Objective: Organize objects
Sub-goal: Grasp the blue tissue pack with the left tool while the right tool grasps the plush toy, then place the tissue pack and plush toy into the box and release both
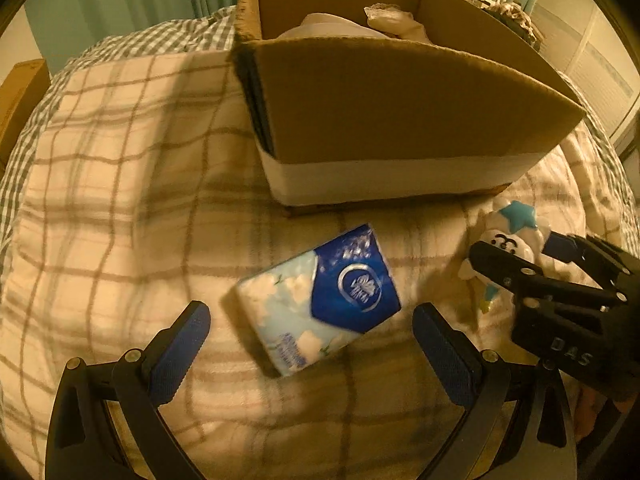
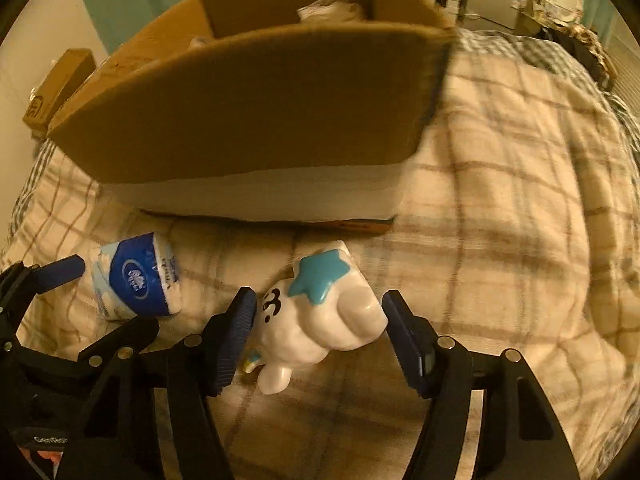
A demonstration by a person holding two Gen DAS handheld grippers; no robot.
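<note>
The tissue pack [image 1: 318,300] lies flat at lower centre of the left wrist view, long axis running lower left to upper right, blue end toward the cardboard box [image 1: 400,100]. The left gripper [image 1: 312,332] is spread wide, flanking the pack without contact. The right gripper [image 2: 320,320] is open around the white figurine [image 2: 320,320]; contact unclear.

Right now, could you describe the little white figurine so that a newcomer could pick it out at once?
On the plaid blanket, find the big open cardboard box. In front of its near wall lie two small items; the figurine is the right one, between the right gripper's open fingers. Unlike the blue tissue pack, it is glossy white with a teal star and a drawn face.
</note>
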